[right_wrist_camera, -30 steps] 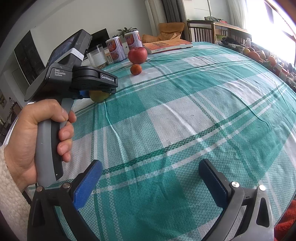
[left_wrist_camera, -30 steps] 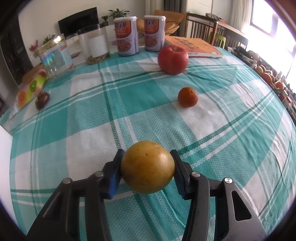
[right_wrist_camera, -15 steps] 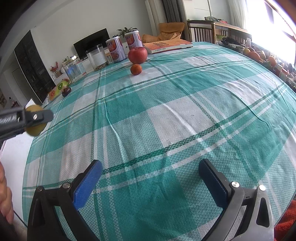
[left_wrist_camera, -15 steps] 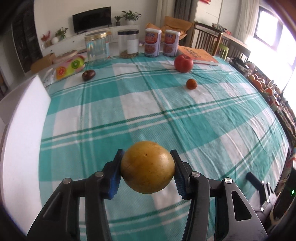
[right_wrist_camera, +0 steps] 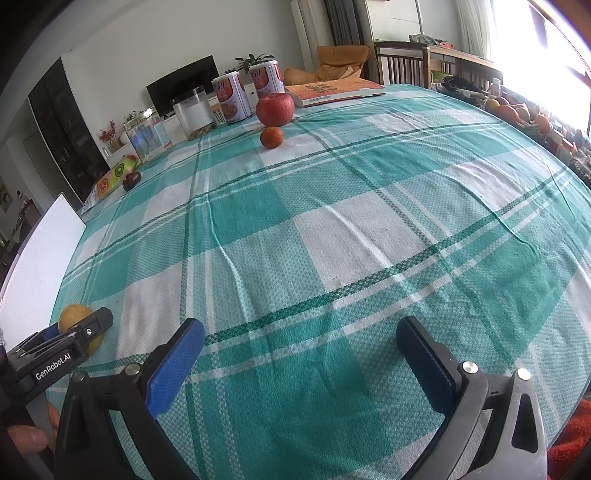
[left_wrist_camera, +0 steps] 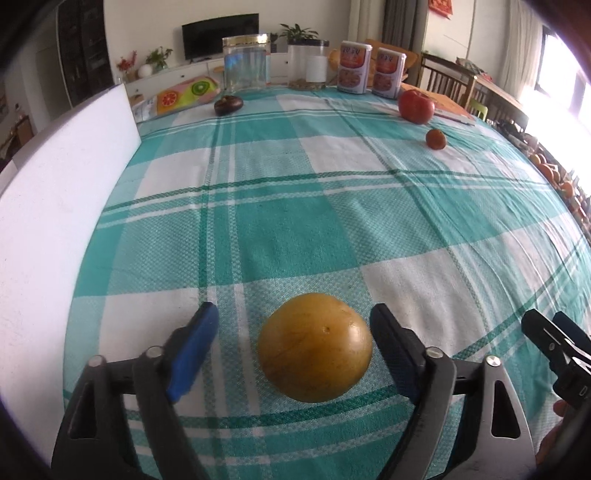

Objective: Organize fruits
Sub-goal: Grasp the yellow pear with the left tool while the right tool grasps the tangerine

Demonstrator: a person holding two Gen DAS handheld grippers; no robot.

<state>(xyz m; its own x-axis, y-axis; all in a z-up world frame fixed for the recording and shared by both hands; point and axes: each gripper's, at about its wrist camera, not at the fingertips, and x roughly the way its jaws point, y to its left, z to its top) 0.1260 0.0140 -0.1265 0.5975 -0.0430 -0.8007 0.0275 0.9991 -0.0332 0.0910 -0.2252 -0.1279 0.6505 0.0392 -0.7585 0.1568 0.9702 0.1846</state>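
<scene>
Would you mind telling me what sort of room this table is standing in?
Most likely a home living and dining room: a television on a low cabinet, wooden dining chairs, and a checked tablecloth bearing fruit.

The left tongs (left_wrist_camera: 291, 347) point steeply down, jaws opening, both pads clear of the fruit (left_wrist_camera: 314, 347) lying between them. The right tongs (right_wrist_camera: 301, 363) also tilt down, jaws spread wide with nothing between them. A fingertip (right_wrist_camera: 27, 439) shows beside them, lower left.
</scene>
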